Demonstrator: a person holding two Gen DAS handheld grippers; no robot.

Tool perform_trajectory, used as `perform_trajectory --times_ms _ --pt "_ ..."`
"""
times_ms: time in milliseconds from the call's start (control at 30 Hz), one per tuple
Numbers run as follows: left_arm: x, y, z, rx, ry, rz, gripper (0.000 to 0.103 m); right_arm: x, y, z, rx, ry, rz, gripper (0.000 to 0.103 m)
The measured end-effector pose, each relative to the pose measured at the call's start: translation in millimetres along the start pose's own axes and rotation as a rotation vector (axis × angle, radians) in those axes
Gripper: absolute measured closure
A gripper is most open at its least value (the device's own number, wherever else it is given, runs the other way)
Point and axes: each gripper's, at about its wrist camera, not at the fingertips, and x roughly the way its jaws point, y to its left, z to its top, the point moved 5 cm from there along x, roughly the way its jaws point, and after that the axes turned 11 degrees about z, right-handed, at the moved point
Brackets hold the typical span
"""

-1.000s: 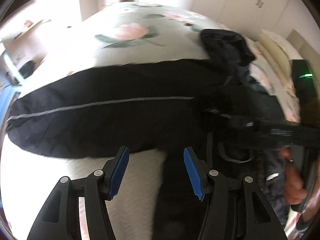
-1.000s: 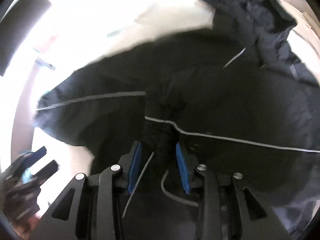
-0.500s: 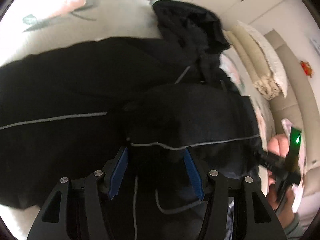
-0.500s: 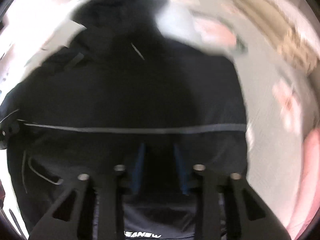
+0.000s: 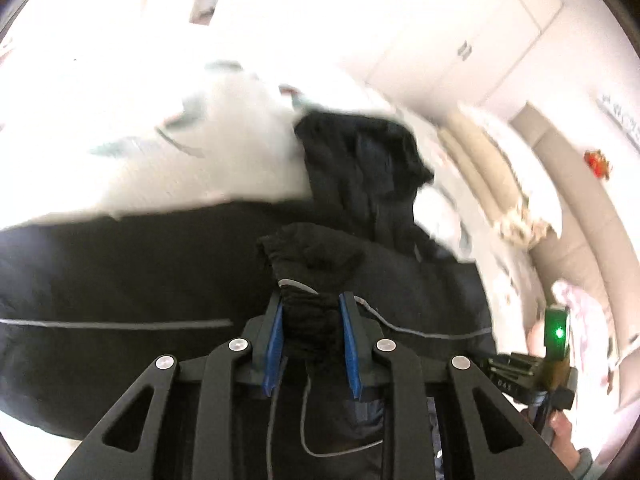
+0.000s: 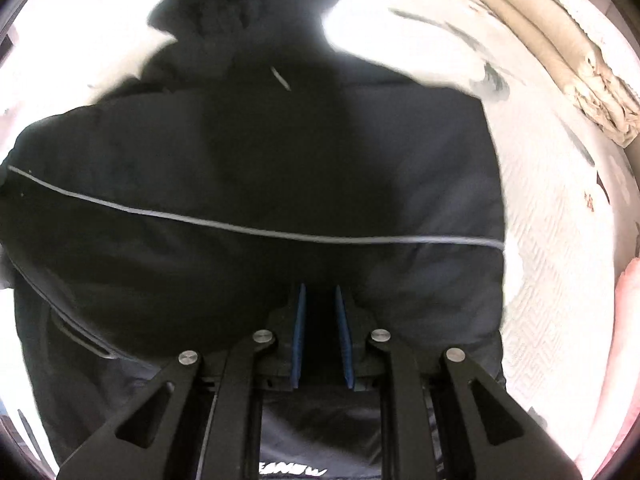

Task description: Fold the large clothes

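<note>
A large black jacket (image 5: 120, 272) with thin grey piping lies spread on the bed, its hood (image 5: 360, 160) at the far side. In the left wrist view my left gripper (image 5: 311, 300) has its jaws closing on a bunched black sleeve cuff (image 5: 312, 256), and the blue pads press into the fabric. The right wrist view looks steeply down on the jacket (image 6: 280, 160) and its hood (image 6: 248, 0). My right gripper (image 6: 319, 288) stands narrow near the hem, with dark jacket fabric pinched between its pads.
The bed has a white floral bedspread (image 5: 224, 152) and a quilted white cover (image 6: 560, 280). Folded beige bedding (image 6: 560, 52) lies at the head end. White wardrobe doors (image 5: 460, 40) stand behind. A person's hand (image 5: 564, 432) holds the other device at lower right.
My left gripper moved forward over the jacket and closed on the sleeve cuff. My right gripper swung across to the jacket's body and narrowed on fabric.
</note>
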Motion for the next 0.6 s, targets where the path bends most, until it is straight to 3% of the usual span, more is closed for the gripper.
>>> perform_trajectory --times_ms 167,333,467,600 --pt "-10.4 33.3 -3.2 0.009 -0.001 0.108 0.076 -14.4 17.5 12.0 -0.032 -0.041 0.034 0.081" --pt "44.8 89.0 -45.4 -0.080 0.144 0.226 0.075 26.1 11.5 11.7 -0.014 0.018 0.029 0.076" --pt "55.4 84.8 -61.2 -0.019 0.113 0.283 0.071 63.7 7.2 3.1 -0.035 0.078 0.001 0.076" --pt "42.2 79.5 -53.8 0.010 0.105 0.311 0.070 68.0 7.7 11.4 -0.037 0.093 -0.016 0.074"
